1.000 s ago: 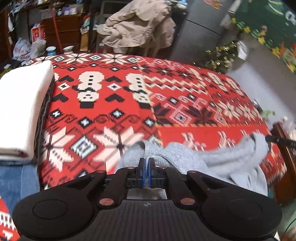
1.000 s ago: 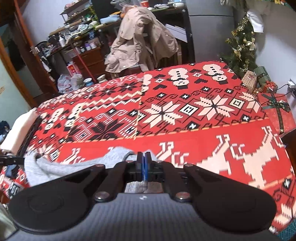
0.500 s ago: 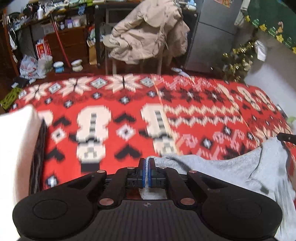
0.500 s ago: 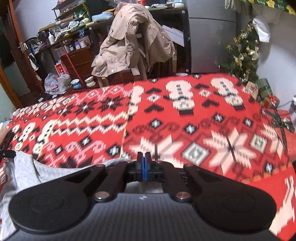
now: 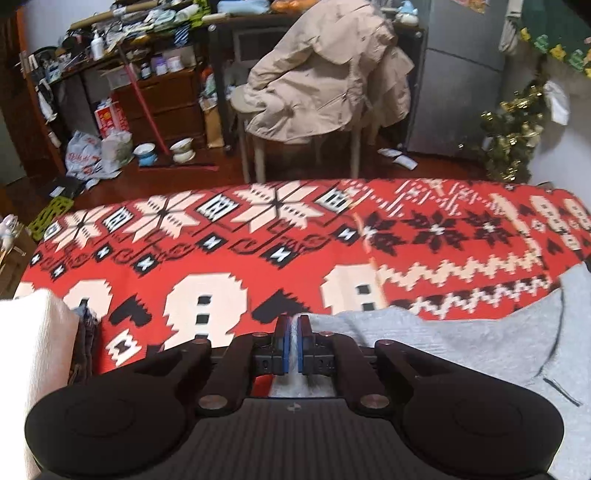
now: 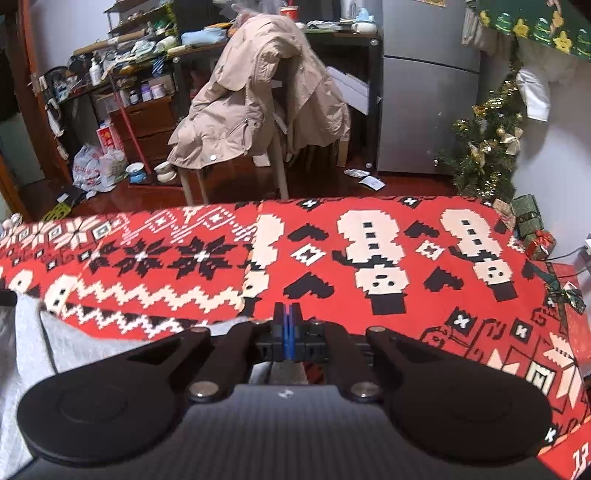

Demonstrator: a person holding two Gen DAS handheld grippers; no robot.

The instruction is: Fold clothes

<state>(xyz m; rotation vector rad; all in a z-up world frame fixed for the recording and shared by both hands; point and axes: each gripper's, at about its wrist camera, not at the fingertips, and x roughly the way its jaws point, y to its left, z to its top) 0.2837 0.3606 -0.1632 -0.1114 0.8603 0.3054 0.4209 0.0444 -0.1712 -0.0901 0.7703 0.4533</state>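
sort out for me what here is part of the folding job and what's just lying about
Part of the job:
- grey sweater, pinched by the left gripper and the right gripper
- folded white cloth on the stack at the left
- red patterned blanket as work surface

Lying about:
- beige coat on the chair
- small Christmas tree
- plastic bags on the floor

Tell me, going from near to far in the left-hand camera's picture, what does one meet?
The left gripper clamped on the grey sweater → the red patterned blanket → the chair draped with a beige coat → the cluttered shelves at the back wall.
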